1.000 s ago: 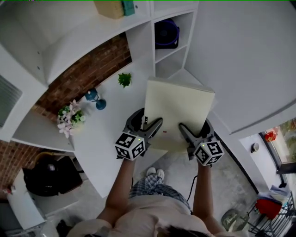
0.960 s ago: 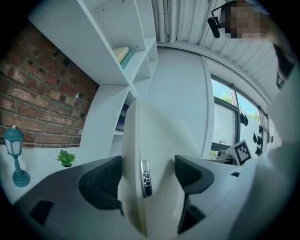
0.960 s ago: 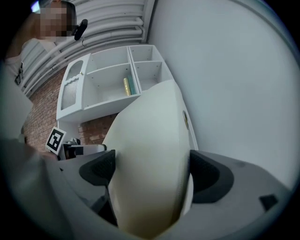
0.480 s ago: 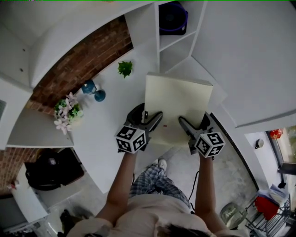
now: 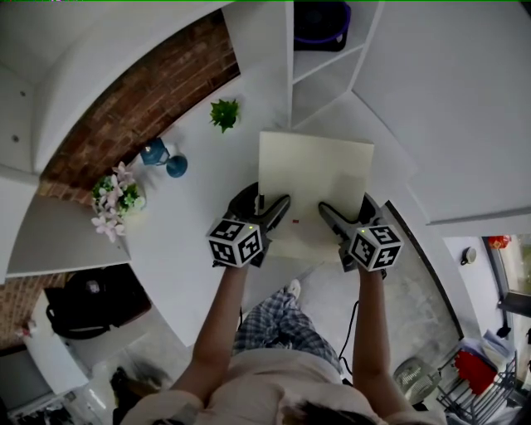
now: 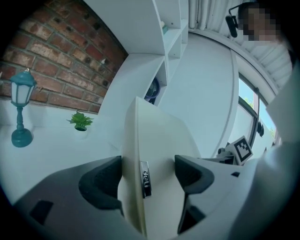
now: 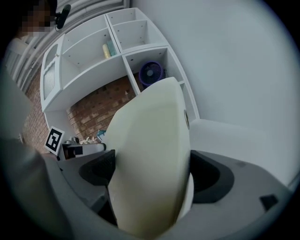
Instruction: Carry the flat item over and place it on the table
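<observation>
Head view: flat cream square panel [image 5: 315,184]

Table, left zone: bare white table [image 5: 199,224] between the flat item [image 5: 315,174] and the ornaments; open for passage.
Far-left obstacles: potted plant [image 5: 224,113], teal lamp [image 5: 156,153] and flower bunch [image 5: 112,199] stand in a row along the brick wall [image 5: 141,91], apart from one another.
Far limit: shelf unit [image 5: 286,75], fan [image 5: 319,21] in one compartment.
Right limit: white wall [image 5: 448,108] near the flat item's right edge.
Jaw gaps: left gripper [image 5: 267,202] and right gripper [image 5: 344,209] both filled by the flat item.
</observation>
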`<action>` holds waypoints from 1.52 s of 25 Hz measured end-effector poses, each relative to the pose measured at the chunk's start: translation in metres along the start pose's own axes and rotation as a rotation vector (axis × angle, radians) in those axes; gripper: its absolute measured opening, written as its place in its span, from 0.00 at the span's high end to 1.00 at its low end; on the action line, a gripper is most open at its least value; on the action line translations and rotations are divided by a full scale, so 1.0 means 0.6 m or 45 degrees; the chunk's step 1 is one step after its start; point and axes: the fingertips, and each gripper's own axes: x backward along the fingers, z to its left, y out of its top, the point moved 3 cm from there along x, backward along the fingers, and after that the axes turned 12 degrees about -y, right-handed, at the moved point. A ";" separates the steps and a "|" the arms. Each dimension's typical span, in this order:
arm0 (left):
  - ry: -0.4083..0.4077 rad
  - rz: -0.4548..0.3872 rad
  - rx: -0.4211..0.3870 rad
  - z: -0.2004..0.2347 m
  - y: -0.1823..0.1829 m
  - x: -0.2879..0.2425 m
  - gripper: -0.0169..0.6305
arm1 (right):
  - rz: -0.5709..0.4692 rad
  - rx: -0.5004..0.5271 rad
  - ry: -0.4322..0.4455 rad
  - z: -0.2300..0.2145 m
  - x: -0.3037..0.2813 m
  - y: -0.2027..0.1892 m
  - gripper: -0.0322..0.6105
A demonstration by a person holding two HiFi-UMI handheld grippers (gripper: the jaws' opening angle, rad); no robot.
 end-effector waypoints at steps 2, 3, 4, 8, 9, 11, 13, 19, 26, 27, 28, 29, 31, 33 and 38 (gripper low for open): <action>0.007 0.003 0.031 0.011 -0.004 -0.007 0.45 | 0.039 -0.010 -0.004 -0.004 -0.013 -0.001 0.18; 0.013 0.006 0.045 0.016 -0.005 -0.010 0.45 | 0.061 -0.017 -0.005 -0.007 -0.019 -0.002 0.18; 0.019 0.011 0.060 0.021 -0.007 -0.013 0.45 | 0.083 -0.026 -0.007 -0.009 -0.026 -0.003 0.18; 0.041 0.046 0.124 0.043 -0.015 -0.028 0.45 | 0.177 -0.062 -0.022 -0.018 -0.050 -0.008 0.18; 0.044 0.058 0.140 0.047 -0.017 -0.032 0.45 | 0.201 -0.072 -0.030 -0.021 -0.055 -0.010 0.17; 0.051 0.087 0.170 0.057 -0.021 -0.040 0.45 | 0.249 -0.094 -0.045 -0.027 -0.065 -0.013 0.17; 0.061 0.117 0.200 0.066 -0.026 -0.049 0.45 | 0.297 -0.116 -0.055 -0.032 -0.075 -0.018 0.17; 0.105 0.193 0.297 0.094 -0.048 -0.067 0.45 | 0.438 -0.139 -0.087 -0.047 -0.107 -0.031 0.17; 0.142 0.301 0.401 0.113 -0.081 -0.080 0.45 | 0.560 -0.196 -0.125 -0.059 -0.127 -0.063 0.17; 0.148 0.319 0.412 0.114 -0.087 -0.080 0.45 | 0.571 -0.203 -0.130 -0.060 -0.128 -0.068 0.17; 0.153 0.333 0.419 0.115 -0.090 -0.081 0.44 | 0.577 -0.208 -0.134 -0.062 -0.129 -0.072 0.17; 0.156 0.341 0.424 0.117 -0.093 -0.081 0.44 | 0.578 -0.210 -0.137 -0.063 -0.130 -0.074 0.17; 0.156 0.345 0.432 0.118 -0.093 -0.083 0.44 | 0.578 -0.212 -0.139 -0.063 -0.132 -0.074 0.17; 0.154 0.341 0.438 0.119 -0.093 -0.082 0.44 | 0.580 -0.213 -0.136 -0.063 -0.132 -0.073 0.17; 0.152 0.337 0.453 0.119 -0.092 -0.081 0.44 | 0.572 -0.223 -0.132 -0.063 -0.130 -0.072 0.17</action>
